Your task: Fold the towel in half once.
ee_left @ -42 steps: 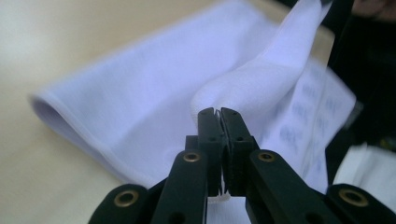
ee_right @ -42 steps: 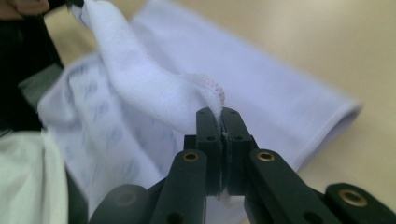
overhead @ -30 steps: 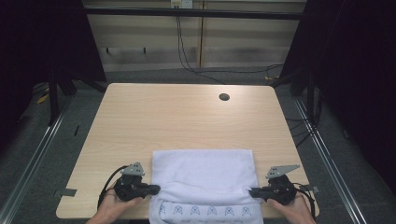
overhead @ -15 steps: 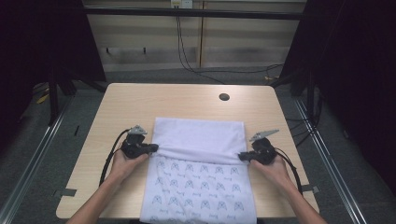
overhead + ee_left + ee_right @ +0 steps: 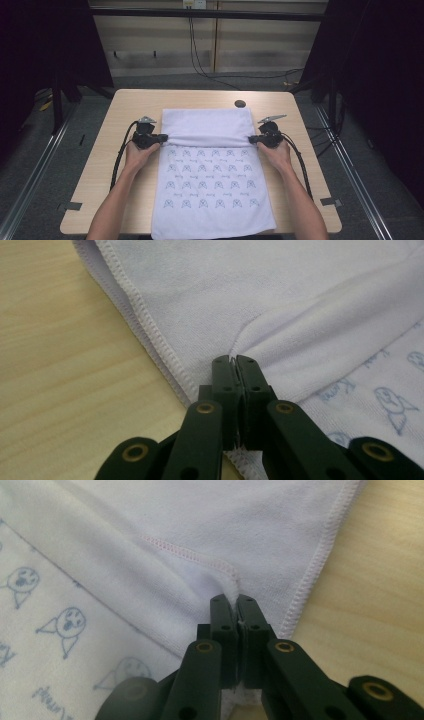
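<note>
- Dark curtains flank a pale slatted wall at the far end of the room, with black cables (image 5: pixel 200 55) hanging down it to the grey floor (image 5: pixel 60 165).
- Metal rails (image 5: pixel 35 170) run along the floor on the left and right of the light wooden table (image 5: pixel 125 115).
- On the table lies a white towel (image 5: pixel 210 195), placed centrally; its near edge reaches the table's near edge and may hang slightly over it.
- The towel's near part shows rows of small blue printed figures, while its far part is plain white, laid over as a folded band with a raised ridge running left to right between the two hand-held grippers.
- The left hand-held gripper (image 5: pixel 161 138) sits at the towel's left edge, held in the person's left hand (image 5: pixel 137 152); the left gripper view shows its jaws pressed together on a pinch of the towel's fold (image 5: pixel 280 335), beside the stitched hem.
- The right hand-held gripper (image 5: pixel 251 139) sits at the towel's right edge, held in the right hand (image 5: pixel 277 152); the right gripper view shows its jaws closed on a bunched corner of cloth where a pink-stitched hem (image 5: pixel 185 552) ends.
- Both forearms come in from the near side, lying on either side of the printed part of the towel.
- A small dark round spot (image 5: pixel 240 103) sits on the table just beyond the towel's far right corner, apart from the cloth.
- Black cables trail from each hand-held gripper toward the near side along the wrists.
- Two grey tape pieces (image 5: pixel 70 206) mark the table's near left and near right corners, well clear of the towel.
</note>
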Action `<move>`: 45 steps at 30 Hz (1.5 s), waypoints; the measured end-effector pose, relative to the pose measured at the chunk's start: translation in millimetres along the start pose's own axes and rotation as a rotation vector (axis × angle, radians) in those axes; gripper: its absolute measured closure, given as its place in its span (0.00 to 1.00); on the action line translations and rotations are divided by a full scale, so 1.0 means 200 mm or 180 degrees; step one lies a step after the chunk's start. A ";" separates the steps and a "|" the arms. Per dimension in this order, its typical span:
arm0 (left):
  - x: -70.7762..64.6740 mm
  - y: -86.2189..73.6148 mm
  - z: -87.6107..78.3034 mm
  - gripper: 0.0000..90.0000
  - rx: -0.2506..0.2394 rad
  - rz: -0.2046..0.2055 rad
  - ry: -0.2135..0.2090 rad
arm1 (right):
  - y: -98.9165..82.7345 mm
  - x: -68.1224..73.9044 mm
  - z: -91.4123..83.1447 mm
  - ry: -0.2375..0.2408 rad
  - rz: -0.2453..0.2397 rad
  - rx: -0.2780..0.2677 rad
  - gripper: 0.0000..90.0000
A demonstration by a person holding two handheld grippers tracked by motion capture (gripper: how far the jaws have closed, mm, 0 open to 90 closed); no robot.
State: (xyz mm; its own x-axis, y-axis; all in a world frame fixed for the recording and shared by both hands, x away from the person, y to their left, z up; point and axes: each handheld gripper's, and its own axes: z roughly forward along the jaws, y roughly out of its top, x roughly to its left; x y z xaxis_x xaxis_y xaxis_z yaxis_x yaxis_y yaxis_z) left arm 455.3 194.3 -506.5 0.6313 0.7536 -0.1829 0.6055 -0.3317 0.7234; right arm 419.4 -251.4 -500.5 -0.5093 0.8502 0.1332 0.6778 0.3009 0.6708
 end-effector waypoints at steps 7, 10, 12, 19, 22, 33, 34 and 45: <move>-0.02 0.07 0.02 0.98 0.0070 0.0034 0.0170 | 0.03 -0.01 0.03 -0.0167 0.0103 -0.0097 0.98; -0.02 0.09 -0.06 0.98 -0.0052 0.0067 -0.0001 | 0.05 -0.02 -0.03 -0.0027 0.0107 -0.0255 0.98; -0.02 0.11 -0.14 0.98 -0.0258 -0.0005 -0.0092 | 0.09 -0.04 -0.10 0.0062 0.0142 -0.0434 0.98; -0.17 0.24 -0.50 0.98 -0.0699 0.0363 -0.0225 | 0.27 0.00 -0.47 0.0215 -0.0062 -0.1069 0.98; -0.23 0.22 -0.65 0.98 -0.0930 0.0445 -0.0372 | 0.27 0.05 -0.61 0.0283 -0.0167 -0.1203 0.98; -0.44 0.04 -0.99 0.98 -0.1211 0.0630 -0.0792 | 0.03 0.30 -0.96 0.0522 -0.0612 -0.1401 0.98; -0.47 0.03 -1.00 0.98 -0.1151 0.0690 -0.0764 | 0.02 0.31 -0.97 0.0523 -0.0637 -0.1435 0.98; -0.58 -0.40 -0.79 0.98 -0.0306 0.0728 -0.0852 | -0.36 0.37 -0.85 0.0711 -0.0591 -0.0758 0.97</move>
State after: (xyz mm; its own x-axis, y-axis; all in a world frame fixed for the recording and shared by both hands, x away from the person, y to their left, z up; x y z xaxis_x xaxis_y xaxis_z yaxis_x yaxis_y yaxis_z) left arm 258.4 223.1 -438.0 0.8573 0.4867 -0.1678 0.3938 -0.4100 0.8227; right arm 242.5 -283.1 -414.5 -0.7328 0.6676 0.1316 0.4342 0.3098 0.8459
